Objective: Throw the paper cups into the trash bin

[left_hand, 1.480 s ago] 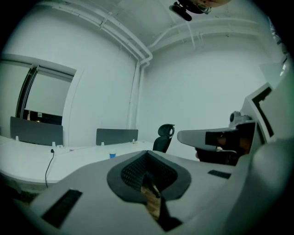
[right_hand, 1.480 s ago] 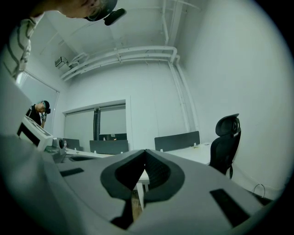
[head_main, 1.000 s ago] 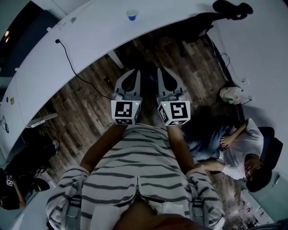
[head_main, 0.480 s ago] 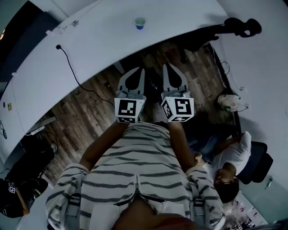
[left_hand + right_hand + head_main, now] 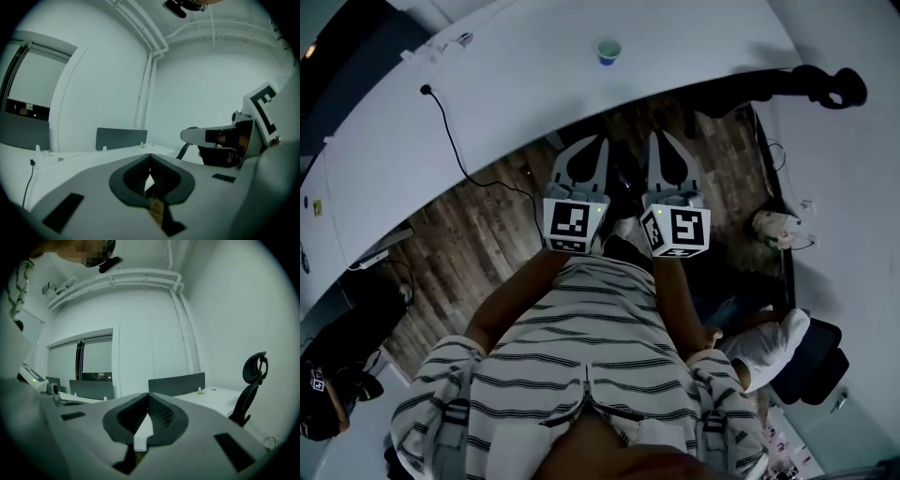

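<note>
From the head view, a black cable [image 5: 450, 131] is trailing across the left of the white desk [image 5: 516, 84] and dropping over its edge toward the wood floor [image 5: 459, 244]. I am holding the left gripper [image 5: 598, 145] out in front of my striped shirt [image 5: 591, 328], above the floor and short of the desk edge. Its own view is showing the jaws pressed together with nothing between them. That view is also catching a grey divider [image 5: 121, 138] standing on the desk and, at the far right, the marker cube [image 5: 262, 112] of my other gripper. The cup [image 5: 607, 51] is standing upright on the desk, beyond both grippers and well apart from them, roughly in line with the gap between the two. Only the head view is showing it. Just beside the left one I am holding the right gripper [image 5: 662, 141] pointing the same way. Its view is showing its jaws closed tip to tip and holding nothing. Past them it is taking in a window [image 5: 82, 362] at the left, pipes [image 5: 117, 277] running along the top of the wall, and a black chair [image 5: 253, 380] at the right. The head view is showing that chair pushed against the desk's right end. It alone is picking up a person in white [image 5: 769, 342] sitting low at the right, and a pale bundle [image 5: 773, 227] on the floor by the wall, which I cannot identify.
</note>
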Tool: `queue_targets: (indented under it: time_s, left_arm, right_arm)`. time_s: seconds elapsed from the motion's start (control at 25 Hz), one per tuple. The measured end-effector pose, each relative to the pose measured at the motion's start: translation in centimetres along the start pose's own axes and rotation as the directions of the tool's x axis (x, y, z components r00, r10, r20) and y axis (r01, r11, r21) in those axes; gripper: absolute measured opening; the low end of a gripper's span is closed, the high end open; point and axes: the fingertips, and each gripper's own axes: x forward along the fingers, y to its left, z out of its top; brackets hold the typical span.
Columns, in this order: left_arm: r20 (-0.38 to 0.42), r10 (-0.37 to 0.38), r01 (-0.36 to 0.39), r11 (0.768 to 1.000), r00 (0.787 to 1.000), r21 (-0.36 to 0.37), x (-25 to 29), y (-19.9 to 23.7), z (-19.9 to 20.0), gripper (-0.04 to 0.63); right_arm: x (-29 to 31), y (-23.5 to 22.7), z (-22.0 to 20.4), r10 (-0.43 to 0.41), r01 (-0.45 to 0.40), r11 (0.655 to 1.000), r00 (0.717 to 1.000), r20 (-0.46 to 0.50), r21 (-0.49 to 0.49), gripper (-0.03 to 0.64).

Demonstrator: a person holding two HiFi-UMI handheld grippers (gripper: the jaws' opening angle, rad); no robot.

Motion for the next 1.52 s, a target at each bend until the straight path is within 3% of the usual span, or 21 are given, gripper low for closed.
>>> queue_targets:
  time_s: [0.8,1.52]
  left_arm:
    - [-0.059,0.158,-0.155,0.987,0.986,0.042,9.6,2.0,-4.3,0.025]
    - [-0.100,0.236,-0.232,0.972,0.967,0.049,18.0,5.7,-10.3,0.026]
  right_arm:
    - [4.1,-6.0,-4.3,0.047,-0.047,0.999,0.998,-0.048,-0.005,0.011]
    - [4.4,-8.9,-9.4,0.046,-0.041,0.998,0.993,-0.113,0.039,0.011]
